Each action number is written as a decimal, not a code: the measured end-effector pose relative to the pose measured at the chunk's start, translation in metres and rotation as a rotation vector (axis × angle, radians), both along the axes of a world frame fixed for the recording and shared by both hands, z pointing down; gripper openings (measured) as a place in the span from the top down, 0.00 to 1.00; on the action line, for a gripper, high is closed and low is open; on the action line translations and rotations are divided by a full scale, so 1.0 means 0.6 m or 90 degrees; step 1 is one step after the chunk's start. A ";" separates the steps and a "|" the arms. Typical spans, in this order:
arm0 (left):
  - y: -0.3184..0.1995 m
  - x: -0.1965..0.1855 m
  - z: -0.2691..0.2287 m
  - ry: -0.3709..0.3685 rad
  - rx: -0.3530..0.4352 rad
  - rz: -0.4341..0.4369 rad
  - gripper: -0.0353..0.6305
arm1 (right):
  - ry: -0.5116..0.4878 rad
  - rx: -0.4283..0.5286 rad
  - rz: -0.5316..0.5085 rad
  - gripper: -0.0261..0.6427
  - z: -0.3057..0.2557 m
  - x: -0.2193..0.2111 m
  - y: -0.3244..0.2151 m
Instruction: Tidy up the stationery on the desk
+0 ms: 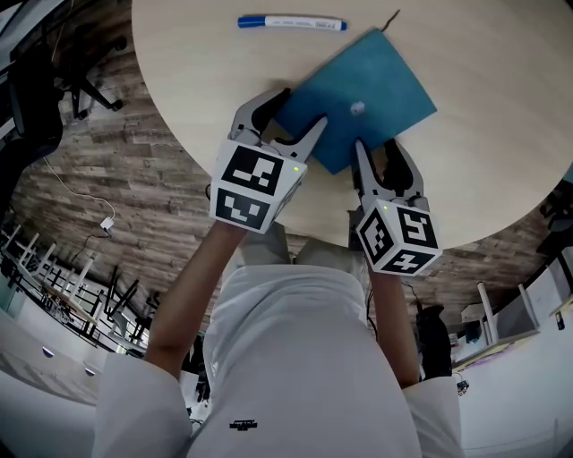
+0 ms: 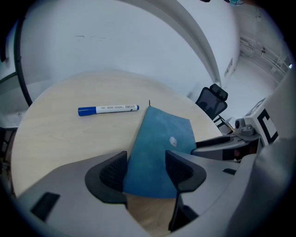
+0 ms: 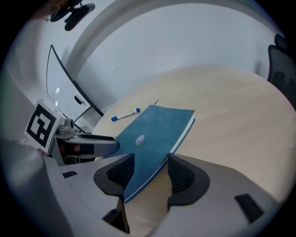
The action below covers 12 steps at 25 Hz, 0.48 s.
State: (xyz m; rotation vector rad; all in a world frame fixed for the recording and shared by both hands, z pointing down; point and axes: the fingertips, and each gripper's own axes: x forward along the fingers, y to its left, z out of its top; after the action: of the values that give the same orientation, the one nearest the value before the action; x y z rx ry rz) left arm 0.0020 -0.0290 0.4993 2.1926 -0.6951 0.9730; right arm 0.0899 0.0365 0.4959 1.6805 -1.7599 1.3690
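A blue notebook (image 1: 363, 98) with a small white spot on its cover lies on the round pale wooden table (image 1: 192, 85). A blue-capped white marker (image 1: 291, 22) lies beyond it, toward the far side. My left gripper (image 1: 288, 121) is open, its jaws straddling the notebook's near left corner (image 2: 152, 152). My right gripper (image 1: 383, 165) is also open, with the notebook's near edge (image 3: 152, 134) lying between its jaws. The marker (image 2: 108, 109) shows left of the notebook in the left gripper view, and far behind it as the marker (image 3: 126, 114) in the right gripper view.
The table's near edge runs just under both grippers, with wood-pattern floor below. A black office chair (image 1: 81, 85) stands on the left, and another chair (image 2: 212, 99) sits past the table. A white plug with a cable (image 1: 107, 222) lies on the floor.
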 end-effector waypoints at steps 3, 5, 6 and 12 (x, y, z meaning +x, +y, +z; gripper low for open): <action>0.018 0.005 0.000 -0.004 -0.005 0.006 0.57 | 0.006 0.006 -0.002 0.63 -0.004 0.013 -0.004; 0.035 0.009 0.000 -0.002 -0.012 0.002 0.57 | 0.007 0.009 -0.001 0.63 -0.005 0.023 -0.004; 0.043 0.012 0.000 -0.001 -0.016 0.000 0.57 | 0.009 0.011 -0.001 0.63 -0.006 0.028 -0.003; 0.075 0.037 0.001 0.011 -0.036 -0.021 0.57 | 0.036 0.025 -0.039 0.63 -0.009 0.061 -0.011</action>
State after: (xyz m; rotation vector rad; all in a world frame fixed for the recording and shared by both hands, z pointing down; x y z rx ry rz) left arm 0.0242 0.0158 0.5001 2.1313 -0.6867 0.9448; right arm 0.1267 0.0297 0.4908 1.6553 -1.8021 1.2568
